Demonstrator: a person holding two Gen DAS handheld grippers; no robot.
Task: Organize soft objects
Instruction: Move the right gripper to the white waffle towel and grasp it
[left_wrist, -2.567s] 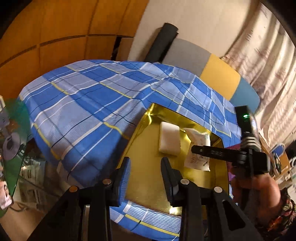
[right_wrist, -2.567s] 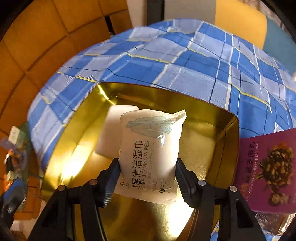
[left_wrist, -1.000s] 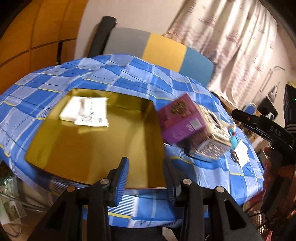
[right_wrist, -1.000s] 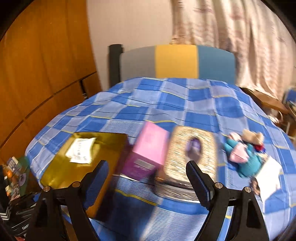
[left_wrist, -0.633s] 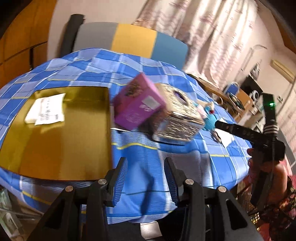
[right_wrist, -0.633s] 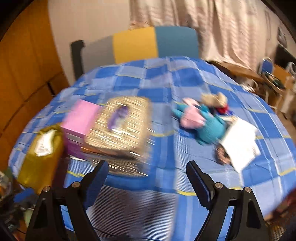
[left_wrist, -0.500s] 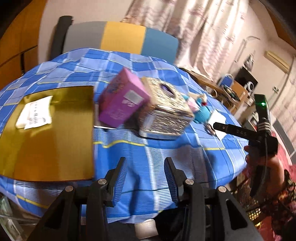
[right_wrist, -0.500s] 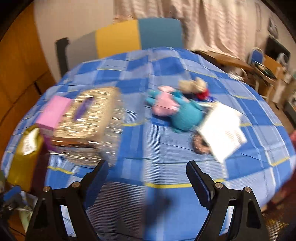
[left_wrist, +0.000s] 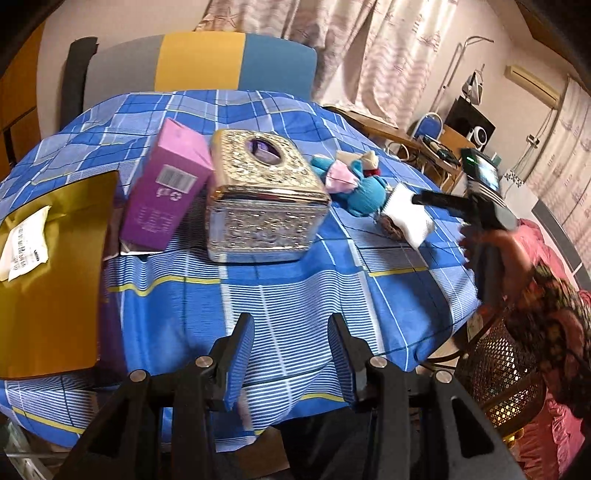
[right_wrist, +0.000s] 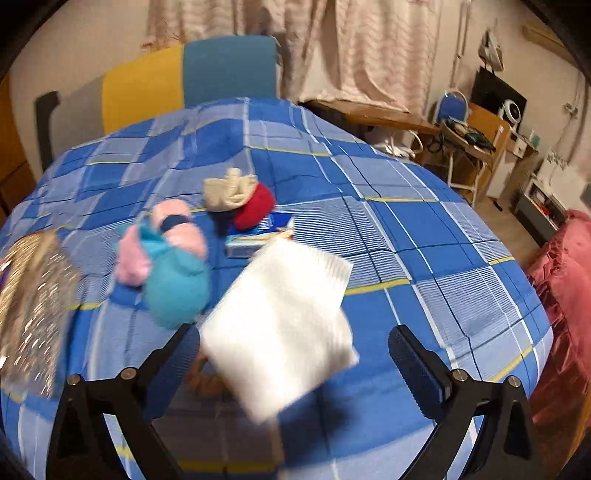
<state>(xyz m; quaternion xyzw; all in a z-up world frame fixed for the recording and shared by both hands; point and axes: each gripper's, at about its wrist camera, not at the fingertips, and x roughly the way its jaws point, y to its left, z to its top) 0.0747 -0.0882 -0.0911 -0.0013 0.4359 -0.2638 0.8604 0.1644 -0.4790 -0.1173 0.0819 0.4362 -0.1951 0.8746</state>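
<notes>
A white soft packet (right_wrist: 284, 325) lies on the blue checked tablecloth, right in front of my right gripper (right_wrist: 295, 354), which is open wide and empty above it. Behind it lie a teal and pink plush toy (right_wrist: 173, 269) and a beige and red soft toy (right_wrist: 240, 199). In the left wrist view the gold tray (left_wrist: 48, 295) at the left holds a white wipes pack (left_wrist: 26, 240). My left gripper (left_wrist: 291, 354) is open and empty over the table's front edge. The right gripper (left_wrist: 421, 199) also shows there above the white packet (left_wrist: 406, 214).
A pink box (left_wrist: 166, 188) and a silver embossed tissue box (left_wrist: 262, 206) stand mid-table. A small blue box (right_wrist: 258, 232) and a brown ring (right_wrist: 207, 380) lie by the packet. A chair (left_wrist: 199, 62) stands behind; a wicker basket (left_wrist: 506, 373) and pink cushion (right_wrist: 565, 280) lie to the right.
The right gripper let go of the wipes pack in the gold tray, then swung right to the white packet. The left gripper panned right from the tray toward the boxes.
</notes>
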